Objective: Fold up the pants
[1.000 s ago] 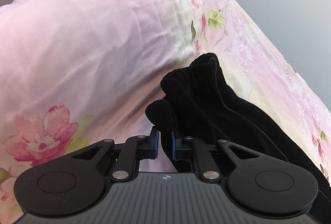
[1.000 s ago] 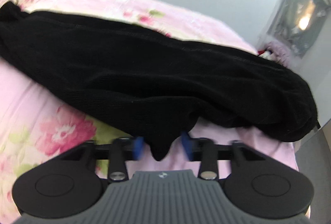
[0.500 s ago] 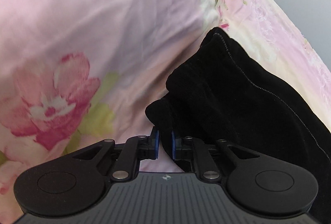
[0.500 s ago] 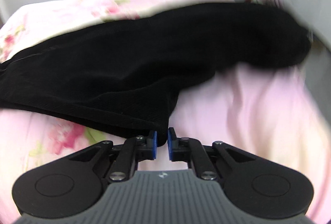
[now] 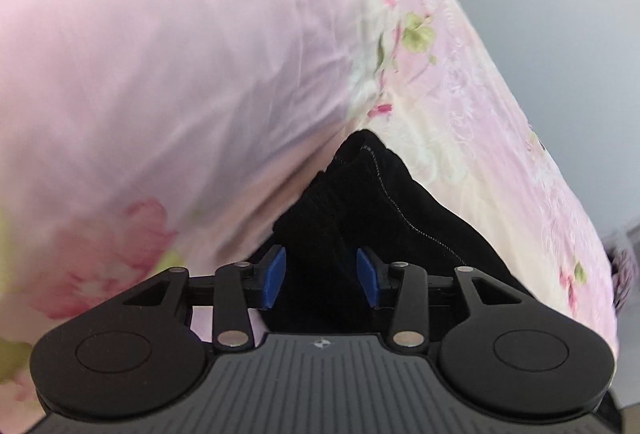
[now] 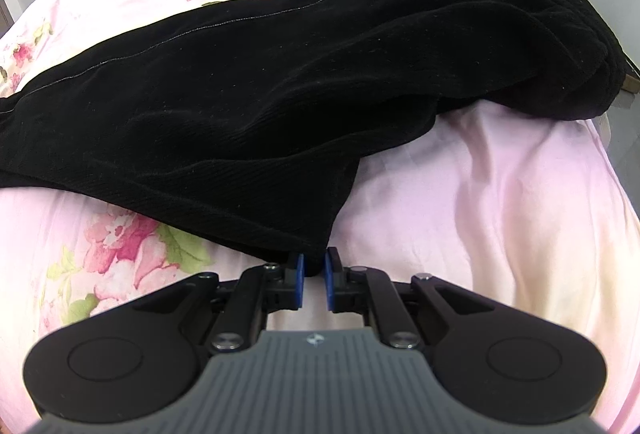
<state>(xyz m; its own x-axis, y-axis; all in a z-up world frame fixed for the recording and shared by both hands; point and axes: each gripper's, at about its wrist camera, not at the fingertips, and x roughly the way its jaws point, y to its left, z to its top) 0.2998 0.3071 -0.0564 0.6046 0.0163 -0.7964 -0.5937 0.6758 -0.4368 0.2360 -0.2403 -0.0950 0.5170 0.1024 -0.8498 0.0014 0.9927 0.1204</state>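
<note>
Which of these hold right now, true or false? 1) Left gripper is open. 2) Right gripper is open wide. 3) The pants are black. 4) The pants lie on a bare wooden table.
1) True: the left gripper has its jaws apart, black pants fabric lying between them.
2) False: the right gripper is shut on a corner of the pants.
3) True.
4) False: they lie on a pink floral bedsheet.
</note>
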